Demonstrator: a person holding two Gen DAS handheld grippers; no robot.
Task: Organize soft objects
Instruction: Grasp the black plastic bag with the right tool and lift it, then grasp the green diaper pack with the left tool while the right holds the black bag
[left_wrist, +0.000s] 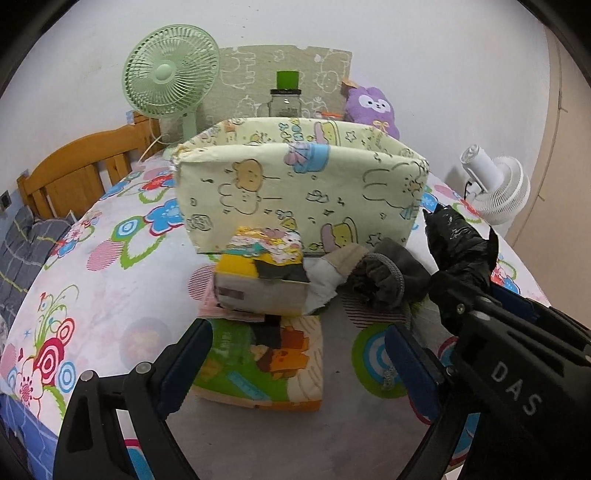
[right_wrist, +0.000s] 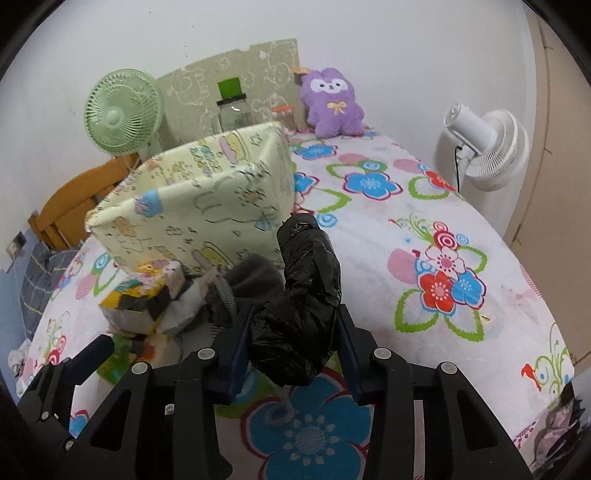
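Right hand-held gripper (right_wrist: 291, 354) around black bundle (right_wrist: 303, 295)

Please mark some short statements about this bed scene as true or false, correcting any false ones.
1. The right tongs are closed on the black plastic bundle. True.
2. The left tongs grip the colourful folded cloth. False: they stand open, with the cloth lying between them untouched.
3. The purple plush toy sits inside the fabric storage box. False: it sits behind the box, against the wall.
4. A green fan stands behind the box to its left. True.
5. The white fan is off the bed's right side. True.
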